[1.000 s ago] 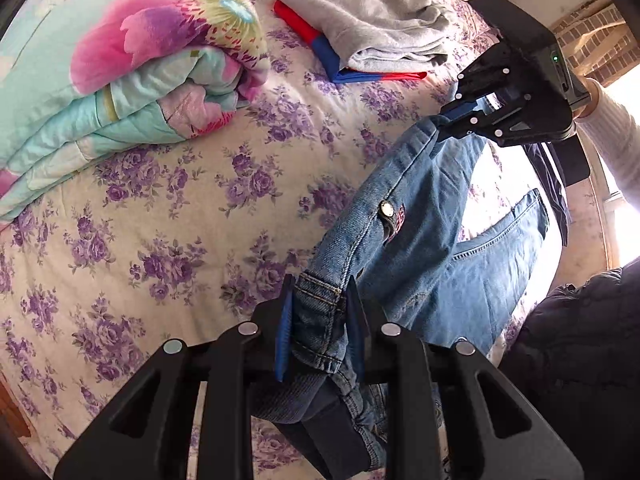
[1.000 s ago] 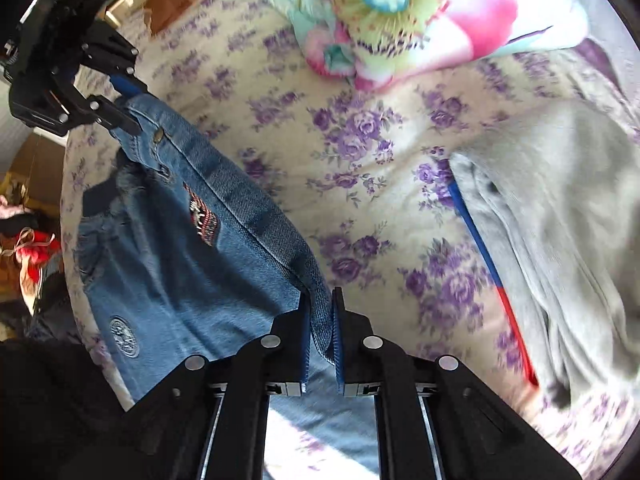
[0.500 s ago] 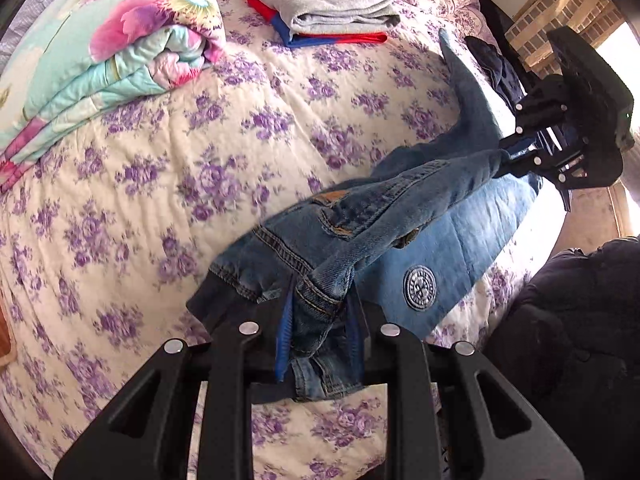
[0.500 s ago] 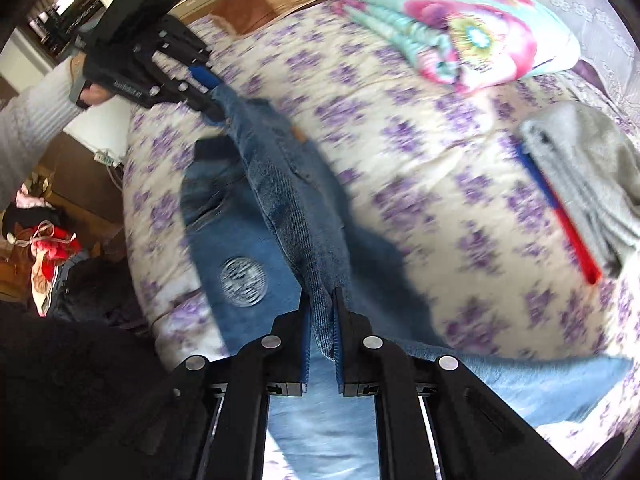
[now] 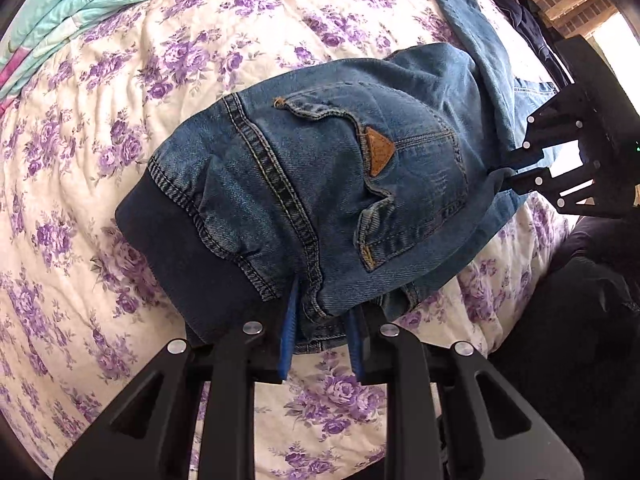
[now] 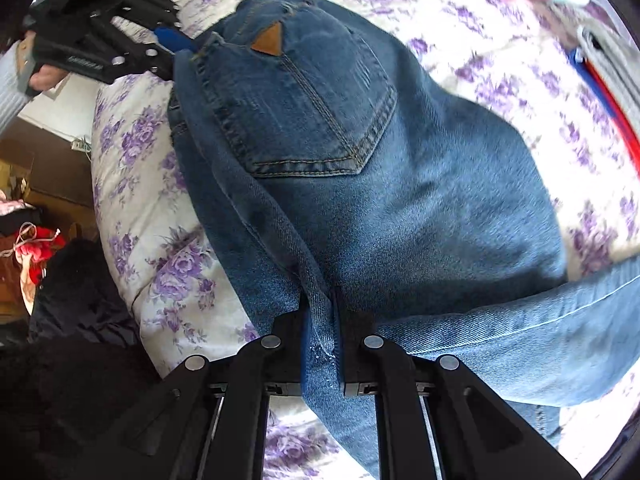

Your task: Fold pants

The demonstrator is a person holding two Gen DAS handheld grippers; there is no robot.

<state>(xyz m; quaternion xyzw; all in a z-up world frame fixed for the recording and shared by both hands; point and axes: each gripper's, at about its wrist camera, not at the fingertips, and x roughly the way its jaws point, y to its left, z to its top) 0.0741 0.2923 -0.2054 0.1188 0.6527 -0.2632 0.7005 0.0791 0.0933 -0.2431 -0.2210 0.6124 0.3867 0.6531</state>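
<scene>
Both the left gripper [image 5: 320, 340] and right gripper [image 6: 320, 344] clamp the jeans [image 5: 340, 184], doubling them over the bed [image 5: 120, 100] to fold

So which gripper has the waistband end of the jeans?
The left gripper: its pads clamp the jeans by the dark ribbed waistband. The right gripper pinches plain denim further along.

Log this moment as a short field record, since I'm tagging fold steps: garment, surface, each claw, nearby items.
garment: blue jeans, back pocket with brown patch facing up
surface: bed with purple-flowered cover
left claw: shut on the jeans at the waistband
right claw: shut on a denim fold below the seat
nearby: folded floral quilt at the bed's far side; grey folded clothes by the edge
</scene>
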